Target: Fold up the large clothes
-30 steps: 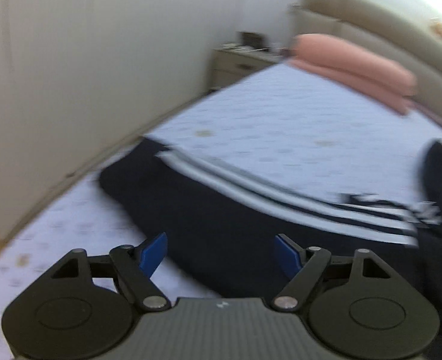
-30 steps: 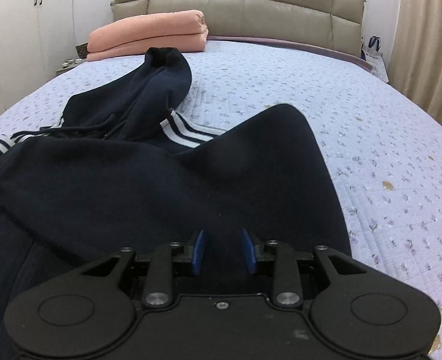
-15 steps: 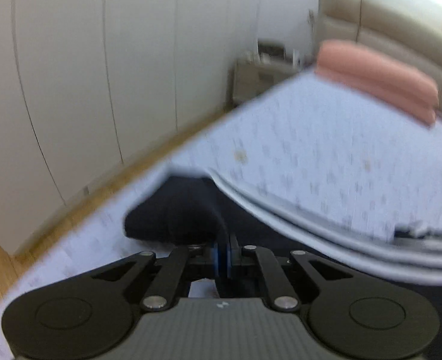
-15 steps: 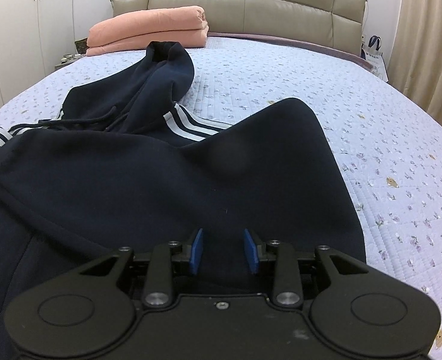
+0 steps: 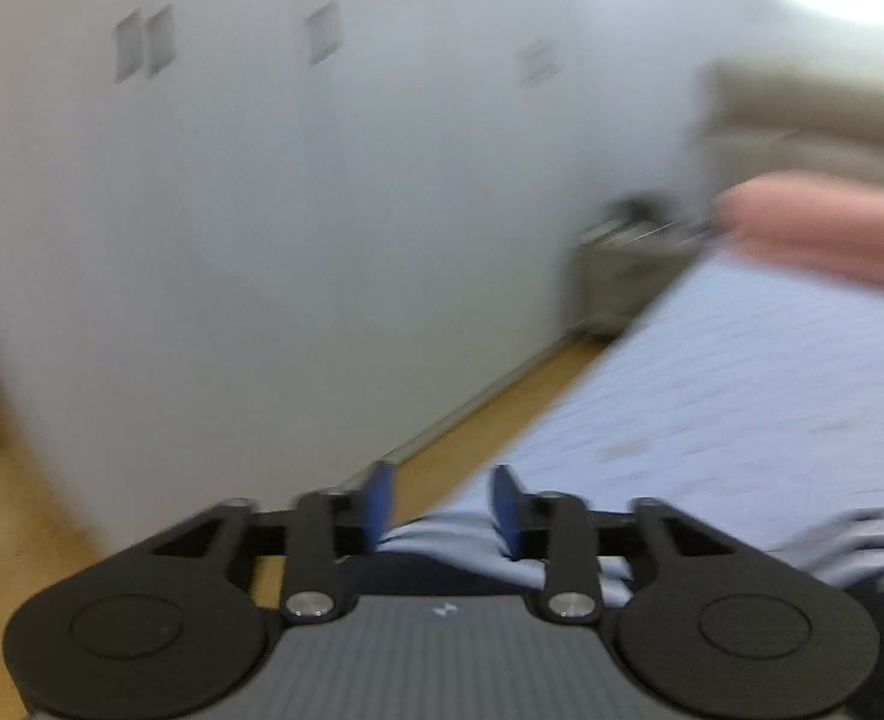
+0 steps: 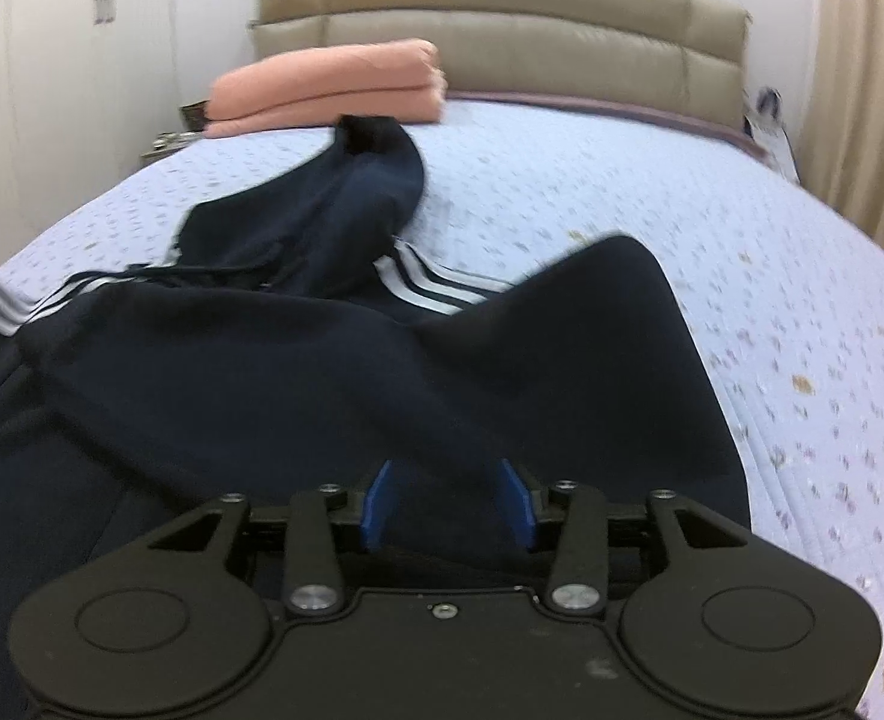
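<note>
A dark navy hooded jacket (image 6: 298,372) with white stripes lies spread on the lilac bedspread (image 6: 742,276), hood toward the headboard. My right gripper (image 6: 449,507) is open low over the jacket's near edge, with dark cloth between the blue fingers. In the blurred left wrist view my left gripper (image 5: 442,504) is open at the bed's left edge, above a bit of dark and striped cloth (image 5: 472,564) of the jacket; nothing is clamped.
Folded pink blankets (image 6: 328,87) lie by the beige headboard (image 6: 502,24). White wardrobe doors (image 5: 262,210) and a strip of wooden floor (image 5: 490,402) run along the bed's left side, with a nightstand (image 5: 622,264) at the far end. A curtain (image 6: 862,90) hangs at the right.
My left gripper, shut half a second ago at the sleeve, has opened and swung up and left toward the wardrobe. My right gripper has opened wider and tilted up slightly.
</note>
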